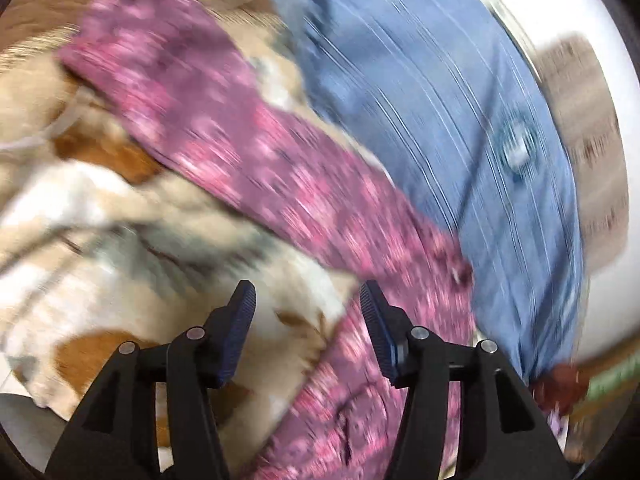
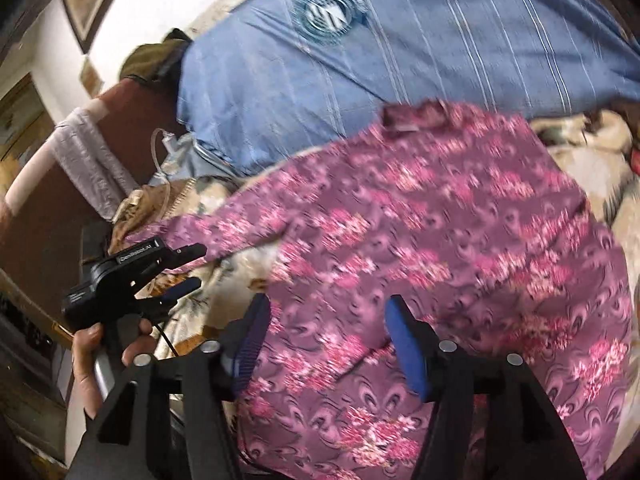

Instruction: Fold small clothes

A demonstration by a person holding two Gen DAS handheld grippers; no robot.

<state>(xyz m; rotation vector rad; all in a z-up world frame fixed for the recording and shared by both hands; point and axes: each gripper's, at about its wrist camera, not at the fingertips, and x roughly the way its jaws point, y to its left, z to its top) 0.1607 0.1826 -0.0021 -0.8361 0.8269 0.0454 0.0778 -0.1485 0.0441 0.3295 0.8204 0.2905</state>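
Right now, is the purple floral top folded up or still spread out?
Mostly spread out. The purple floral top lies broadly across the patterned bedding, one sleeve stretched sideways; motion blur hides whether any edge is folded.

blue striped pillow (image 2: pixel 420 52) with round logo at far side; cream floral bedspread (image 1: pixel 132 248) beneath it; brown headboard (image 2: pixel 132 120) left of pillow, lilac towel (image 2: pixel 90 156) draped over it

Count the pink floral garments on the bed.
1: the pink floral garment lies spread on the bedspread, just below the blue striped cloth. Others may be hidden beneath.
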